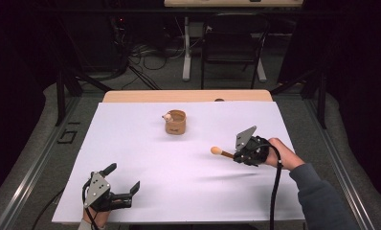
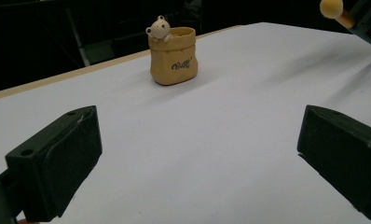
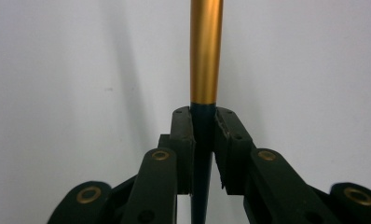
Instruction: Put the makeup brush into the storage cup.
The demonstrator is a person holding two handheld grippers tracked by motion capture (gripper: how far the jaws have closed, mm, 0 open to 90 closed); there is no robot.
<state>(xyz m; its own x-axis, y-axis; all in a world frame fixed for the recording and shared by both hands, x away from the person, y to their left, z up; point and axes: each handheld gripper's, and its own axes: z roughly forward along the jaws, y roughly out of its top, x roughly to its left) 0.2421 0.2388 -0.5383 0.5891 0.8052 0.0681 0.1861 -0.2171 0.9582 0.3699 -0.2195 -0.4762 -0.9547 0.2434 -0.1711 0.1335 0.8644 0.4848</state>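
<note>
The stick (image 3: 206, 51) has a smooth, satin metallic gold shaft, a dark matt lower end and a matt yellow ball tip. The right gripper (image 3: 204, 116) looks like matt black plastic with brassy rivets. At 12 o'clock, the pot (image 2: 173, 56) looks glazed, tan and smooth. The table (image 1: 145, 158) is covered in matt white paper.

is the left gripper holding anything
No, the left gripper has its jaws spread wide apart over the bare white table, with nothing between them.

table (image 1: 131, 98): wooden | white sheet (image 1: 145, 177) covering it | bear pot (image 1: 175, 122) on sheet
</note>
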